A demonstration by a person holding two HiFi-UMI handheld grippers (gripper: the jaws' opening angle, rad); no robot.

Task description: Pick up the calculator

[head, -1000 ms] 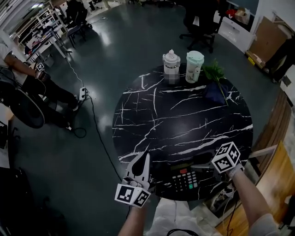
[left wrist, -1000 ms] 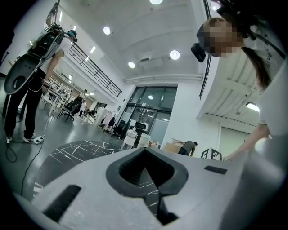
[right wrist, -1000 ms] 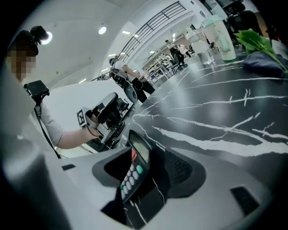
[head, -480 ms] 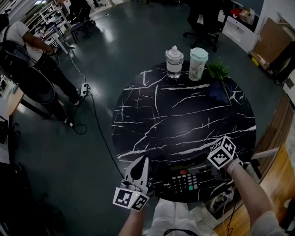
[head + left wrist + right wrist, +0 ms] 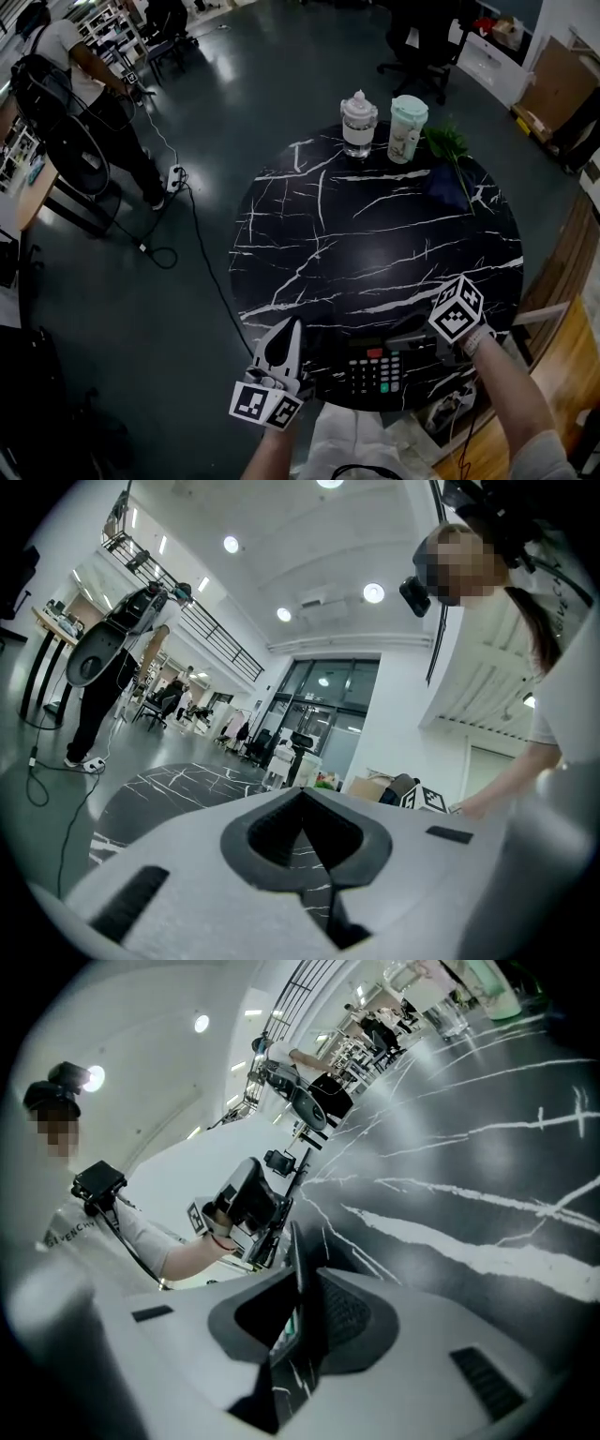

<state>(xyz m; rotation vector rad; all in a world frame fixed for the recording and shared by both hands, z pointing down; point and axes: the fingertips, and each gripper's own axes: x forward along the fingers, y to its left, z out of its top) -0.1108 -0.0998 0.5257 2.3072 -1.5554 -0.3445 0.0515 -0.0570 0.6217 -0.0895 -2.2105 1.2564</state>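
A dark calculator [image 5: 373,369] with a red key and green keys lies at the near edge of the round black marble table [image 5: 375,234]. My right gripper [image 5: 401,341] reaches in from the right, and its jaws are closing on the calculator's right end. In the right gripper view the calculator [image 5: 296,1283] stands edge-on between the pads, which press on it. My left gripper [image 5: 292,326] hovers at the table's near left rim, shut and empty, a hand's width left of the calculator. In the left gripper view its jaws [image 5: 302,799] meet with nothing between them.
A clear bottle [image 5: 358,124], a pale green cup [image 5: 409,128] and a green plant [image 5: 446,150] stand at the table's far edge. A person [image 5: 66,66] stands at the far left beside a cable [image 5: 183,220] on the floor. Wooden flooring [image 5: 553,375] lies to the right.
The right gripper's jaws have come together on the calculator's right end. The left gripper has stayed put. The person at the far left has walked further back.
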